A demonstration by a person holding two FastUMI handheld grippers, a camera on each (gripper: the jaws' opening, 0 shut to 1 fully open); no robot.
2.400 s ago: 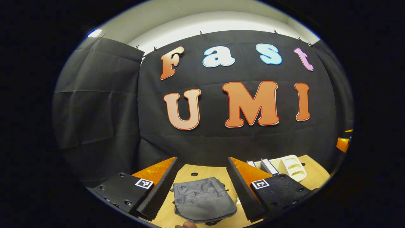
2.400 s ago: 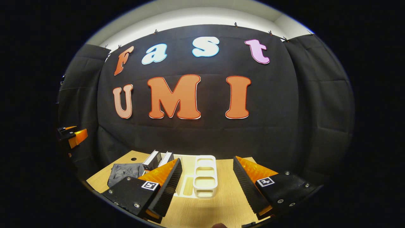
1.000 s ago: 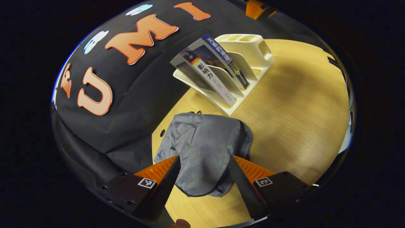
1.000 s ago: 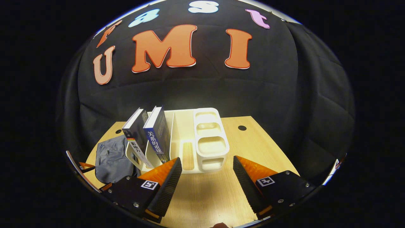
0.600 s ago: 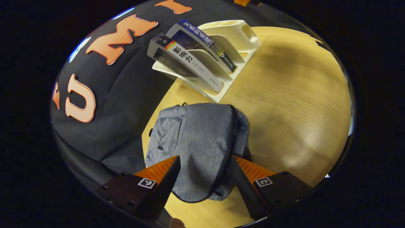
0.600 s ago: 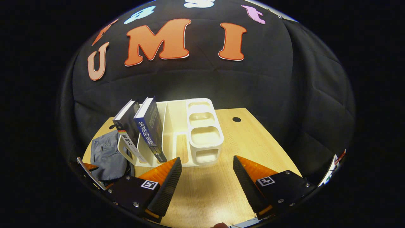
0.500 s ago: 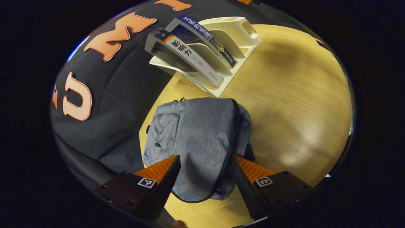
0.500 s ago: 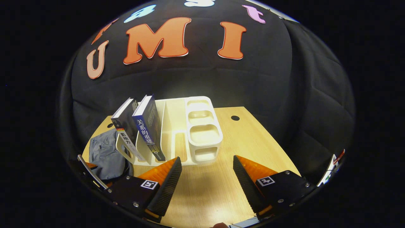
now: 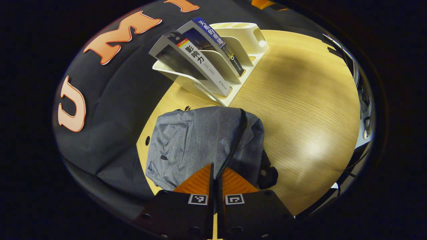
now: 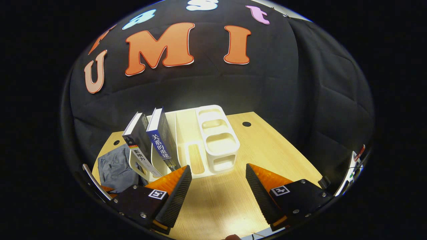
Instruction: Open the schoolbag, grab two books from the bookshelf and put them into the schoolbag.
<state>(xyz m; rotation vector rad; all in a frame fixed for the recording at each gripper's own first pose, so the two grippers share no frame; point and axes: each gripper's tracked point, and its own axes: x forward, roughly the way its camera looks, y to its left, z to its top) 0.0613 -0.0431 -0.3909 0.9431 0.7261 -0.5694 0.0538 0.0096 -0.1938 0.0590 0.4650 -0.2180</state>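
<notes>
The grey schoolbag lies flat on the wooden table, its zipper running down toward my left gripper. That gripper is shut, and the zipper line ends between its orange fingers; the pull itself is hidden. Behind the bag stands the white bookshelf with two books leaning in it: a grey one with a white spine and a blue one. My right gripper hangs open above the table in front of the bookshelf, holding nothing. The books and the schoolbag are to its left.
A black strap of the bag pokes out on the table beside my left gripper. Small round holes sit near the table's back edge. The black cloth wall runs close behind the shelf. Bare table lies right of the shelf.
My left gripper went from open over the bag to shut at the lower end of its zipper. The right gripper drifted slightly and stayed open.
</notes>
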